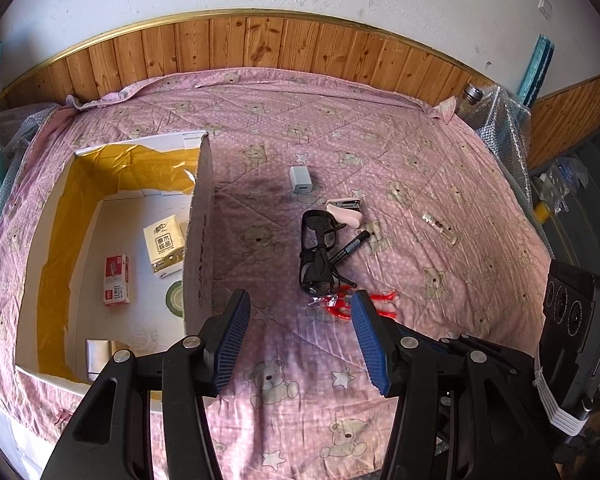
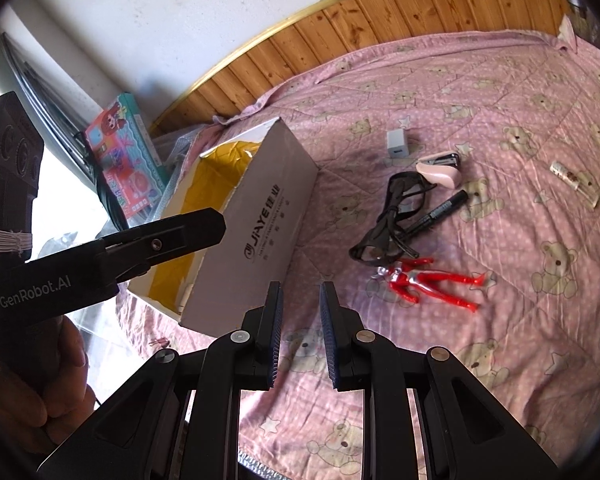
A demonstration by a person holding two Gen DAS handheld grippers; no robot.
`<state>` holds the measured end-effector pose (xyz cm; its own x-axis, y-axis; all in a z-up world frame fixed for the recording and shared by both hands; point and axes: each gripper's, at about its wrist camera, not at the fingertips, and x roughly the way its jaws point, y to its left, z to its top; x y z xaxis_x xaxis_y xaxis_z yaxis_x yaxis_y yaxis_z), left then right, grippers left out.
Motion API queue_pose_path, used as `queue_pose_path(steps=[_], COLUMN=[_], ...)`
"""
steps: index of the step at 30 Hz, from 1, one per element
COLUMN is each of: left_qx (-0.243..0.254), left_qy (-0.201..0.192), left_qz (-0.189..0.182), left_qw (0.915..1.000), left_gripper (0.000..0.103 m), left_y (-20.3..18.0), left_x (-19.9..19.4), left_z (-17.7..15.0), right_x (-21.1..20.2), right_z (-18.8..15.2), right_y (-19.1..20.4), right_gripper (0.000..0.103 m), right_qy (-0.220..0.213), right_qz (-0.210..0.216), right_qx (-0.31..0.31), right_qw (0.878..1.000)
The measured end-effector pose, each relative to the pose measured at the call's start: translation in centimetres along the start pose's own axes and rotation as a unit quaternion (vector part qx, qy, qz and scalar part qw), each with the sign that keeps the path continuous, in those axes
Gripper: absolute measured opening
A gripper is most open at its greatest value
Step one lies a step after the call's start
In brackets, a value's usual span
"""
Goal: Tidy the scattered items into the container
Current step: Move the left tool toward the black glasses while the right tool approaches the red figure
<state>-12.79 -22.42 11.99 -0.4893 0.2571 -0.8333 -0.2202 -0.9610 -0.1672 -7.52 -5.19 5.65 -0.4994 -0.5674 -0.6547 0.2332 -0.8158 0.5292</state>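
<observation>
Pink bear-print quilt (image 1: pixel 300 360) carries the cardboard box (image 2: pixel 260 216) with several things already inside; the sunglasses (image 1: pixel 318 256), marker (image 2: pixel 440 212) and red toy figure (image 2: pixel 424 280) lie beside it. Left gripper (image 1: pixel 300 336) is spread wide and empty, right gripper (image 2: pixel 300 336) nearly closed, holding nothing. I judge the next pick needs lowering over the figure

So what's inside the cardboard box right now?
Inside the cardboard box: a tissue pack, a small red-and-white box, a green round thing partly hidden by the wall, and a pale item near the corner. The left gripper covers the rest.
</observation>
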Motion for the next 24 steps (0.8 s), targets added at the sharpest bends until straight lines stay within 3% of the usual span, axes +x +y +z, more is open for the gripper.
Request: queue_pose_path(steps=[18,24], left_qx=[0.013,0.029], left_qy=[0.046,0.067], left_qz=[-0.017,-0.014], left_qw=[0.9987,0.9972], left_gripper=[0.059,0.060], left_y=[-2.5,-3.5], left_x=[6.7,10.3], left_z=[1.6,2.6], right_x=[2.4,4.0], right_z=[-0.6,-0.4], right_y=[-6.5,-7.7], right_gripper=[0.028,0.030], right_qy=[0.032,0.046], right_qz=[-0.035,-0.058], right_qx=[0.047,0.034], right_qw=[0.998,0.997])
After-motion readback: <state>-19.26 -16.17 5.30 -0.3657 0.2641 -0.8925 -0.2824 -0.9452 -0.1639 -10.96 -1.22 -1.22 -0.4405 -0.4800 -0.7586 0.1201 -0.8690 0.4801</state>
